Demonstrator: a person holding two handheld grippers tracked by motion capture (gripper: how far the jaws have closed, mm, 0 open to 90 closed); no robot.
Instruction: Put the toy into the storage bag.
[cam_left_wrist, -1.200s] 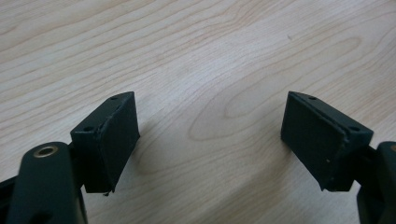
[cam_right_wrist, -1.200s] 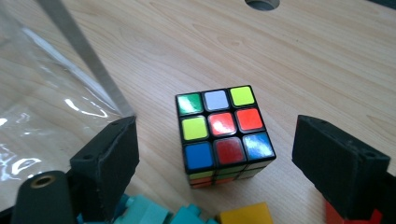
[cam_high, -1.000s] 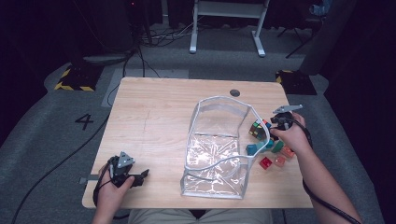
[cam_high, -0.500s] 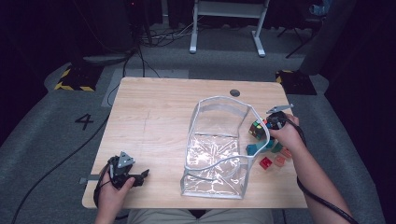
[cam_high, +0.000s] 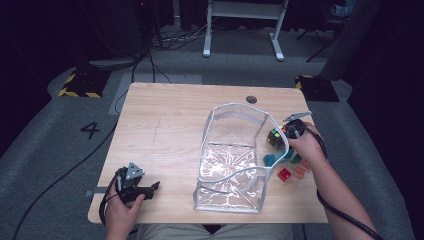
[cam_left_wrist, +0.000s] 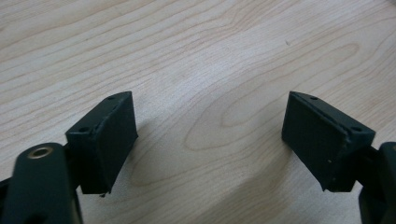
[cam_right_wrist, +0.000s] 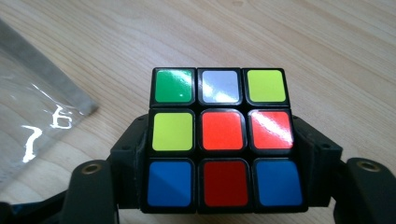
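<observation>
1. The surface (cam_high: 170, 125) carries a clear plastic bag (cam_high: 235, 160) lying open, and the job in hand looks like loading the small things beside it into that bag.
2. The puzzle cube (cam_right_wrist: 219, 140) sits clamped between the jaws of the right gripper (cam_high: 289, 131), just right of the bag's rim; I judge it should be lifted clear of the rim, carried over the opening and let go low, so it doesn't bounce out.
3. The left gripper (cam_left_wrist: 210, 135) rests near the front left corner, jaws spread wide and holding nothing; it could steady the floppy bag wall.
4. The small blocks (cam_high: 290, 170) lie by the right hand (cam_high: 305, 147).
5. Hard to make out: the hand covers part of the blocks, so their count is unclear; glare hides whether the bag already holds anything.
</observation>
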